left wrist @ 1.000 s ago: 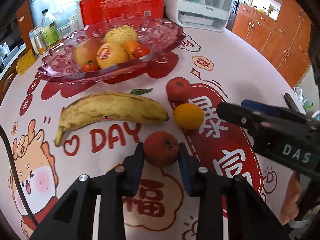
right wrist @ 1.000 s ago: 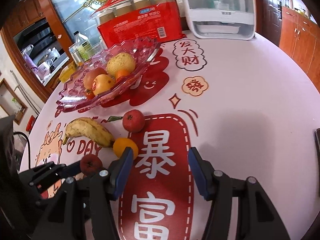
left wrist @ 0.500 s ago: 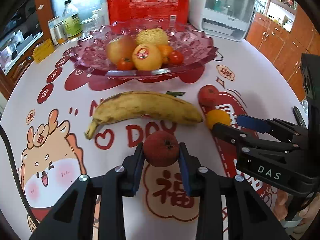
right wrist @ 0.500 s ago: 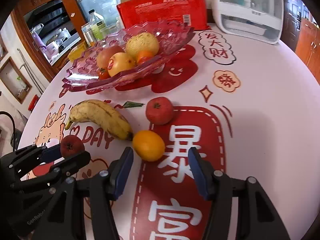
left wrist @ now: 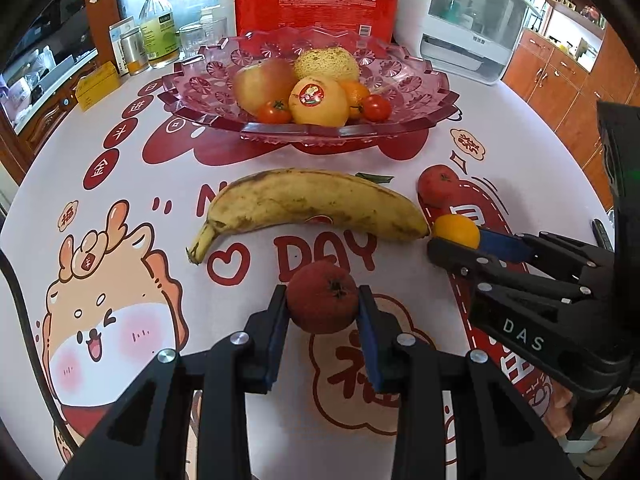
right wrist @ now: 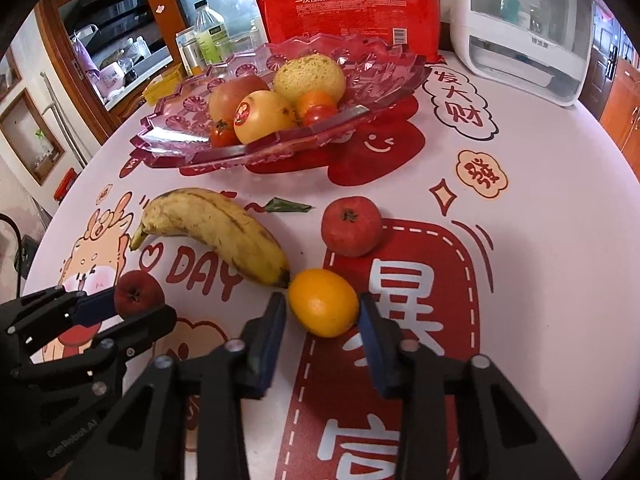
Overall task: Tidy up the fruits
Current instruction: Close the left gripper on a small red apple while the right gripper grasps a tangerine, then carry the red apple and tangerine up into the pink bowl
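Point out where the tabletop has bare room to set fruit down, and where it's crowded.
Free: the stretch right of the red fruit, toward the white appliance. Crowded: between the bowl and both grippers, where the banana and orange lie.

The left gripper (left wrist: pixel 323 308) pinches a dark red fruit (left wrist: pixel 322 297) just in front of the banana (left wrist: pixel 316 205). Beyond the banana sits the pink glass bowl (left wrist: pixel 416 92) (already holding fruit). At the banana's right tip, the right gripper (left wrist: pixel 460 240) has just been closing around a small orange (left wrist: pixel 456 230).
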Available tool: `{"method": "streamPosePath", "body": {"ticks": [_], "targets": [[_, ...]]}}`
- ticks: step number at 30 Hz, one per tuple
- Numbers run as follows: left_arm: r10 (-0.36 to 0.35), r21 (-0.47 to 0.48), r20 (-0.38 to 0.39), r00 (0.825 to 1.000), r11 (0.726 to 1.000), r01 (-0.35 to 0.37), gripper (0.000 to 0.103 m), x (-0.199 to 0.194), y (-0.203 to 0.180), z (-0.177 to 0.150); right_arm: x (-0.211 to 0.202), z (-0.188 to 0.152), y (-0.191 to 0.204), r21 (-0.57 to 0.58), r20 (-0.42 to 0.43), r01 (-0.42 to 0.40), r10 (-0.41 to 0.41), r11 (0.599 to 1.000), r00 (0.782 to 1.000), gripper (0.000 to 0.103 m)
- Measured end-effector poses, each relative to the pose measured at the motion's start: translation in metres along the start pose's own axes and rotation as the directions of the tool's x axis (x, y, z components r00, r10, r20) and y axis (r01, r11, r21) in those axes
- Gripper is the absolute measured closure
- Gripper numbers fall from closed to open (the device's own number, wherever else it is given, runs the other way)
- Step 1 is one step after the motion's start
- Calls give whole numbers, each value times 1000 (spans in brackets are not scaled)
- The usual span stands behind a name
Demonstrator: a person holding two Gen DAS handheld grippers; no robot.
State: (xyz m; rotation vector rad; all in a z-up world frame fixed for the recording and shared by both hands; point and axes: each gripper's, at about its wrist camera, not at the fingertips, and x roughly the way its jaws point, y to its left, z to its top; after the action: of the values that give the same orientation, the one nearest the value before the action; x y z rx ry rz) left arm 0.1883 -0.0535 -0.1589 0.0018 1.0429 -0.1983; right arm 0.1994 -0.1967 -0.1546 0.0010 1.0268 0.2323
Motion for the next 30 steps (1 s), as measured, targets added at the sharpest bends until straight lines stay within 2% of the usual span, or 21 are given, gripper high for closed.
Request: {"method": "streamPosePath", "body": {"ticks": [9, 15, 19, 24, 30], "targets": [[-5, -5, -1, 1000, 1000, 5, 71, -11, -1, -2, -12, -7, -1, 32, 1, -53, 53, 998, 999, 69], [-18, -8, 31, 999, 1000, 18, 71, -39, 4, 10, -52, 3, 9, 0, 61, -52, 52, 999, 997, 69], [3, 22, 88, 996, 1000, -5, 71, -69, 7, 29, -94, 24, 16, -48, 148, -5, 13, 999, 989, 69], [57, 60, 170, 984, 996, -68, 71, -110, 15, 59, -142, 57, 17, -69, 238, 22, -5, 997, 971, 69], [83, 66, 182, 980, 993, -96, 71, -144, 30, 98, -193, 101, 25, -102, 318, 54, -19, 993, 948, 69]]}}
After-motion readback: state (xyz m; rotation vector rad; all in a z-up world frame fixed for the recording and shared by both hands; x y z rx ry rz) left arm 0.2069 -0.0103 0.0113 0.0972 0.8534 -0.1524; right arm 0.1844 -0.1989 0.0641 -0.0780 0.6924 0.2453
